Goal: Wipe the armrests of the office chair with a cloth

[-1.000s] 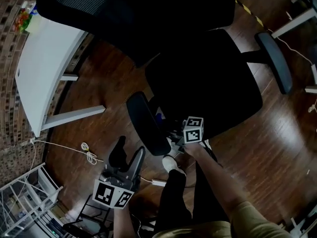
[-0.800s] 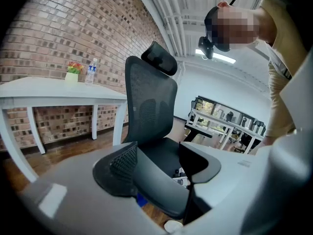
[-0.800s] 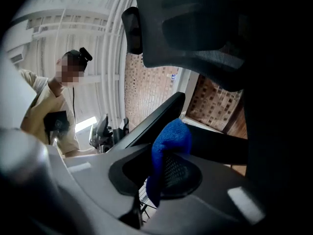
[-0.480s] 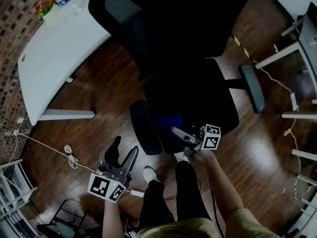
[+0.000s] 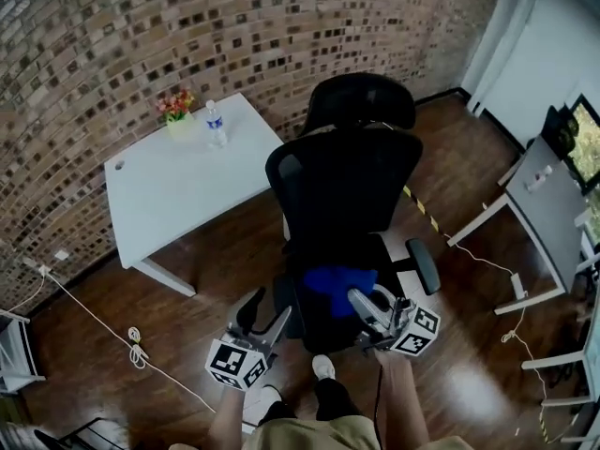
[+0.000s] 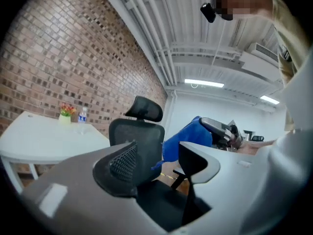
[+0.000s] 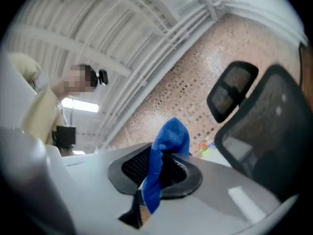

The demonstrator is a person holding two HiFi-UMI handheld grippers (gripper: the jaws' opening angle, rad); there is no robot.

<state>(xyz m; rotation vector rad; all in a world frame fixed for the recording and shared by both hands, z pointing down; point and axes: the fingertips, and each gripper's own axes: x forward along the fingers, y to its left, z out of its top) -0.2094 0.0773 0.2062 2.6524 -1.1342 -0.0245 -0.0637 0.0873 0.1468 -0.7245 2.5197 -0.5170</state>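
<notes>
Off to the left, the white table (image 5: 178, 190) stands against the brick wall, clear of the work. My left gripper (image 5: 262, 319) hovers at the chair's front left corner with its jaws spread and nothing between them. The left armrest (image 5: 286, 298) is just beside it, hard to tell from the black seat. The office chair (image 5: 342, 190) faces me, so both armrests run lengthwise away from me. The blue cloth (image 5: 328, 289) hangs over the seat front, pinched in the jaws of my right gripper (image 5: 356, 298). The right armrest (image 5: 424, 265) lies just ahead and to the right of it, so I judge that one is the nearer reach for the cloth.

Half a second ago the head view pointed steeply down and was dark. Now it has lifted and brightened, showing the whole chair and the wall, and both grippers sit lower in the view.
</notes>
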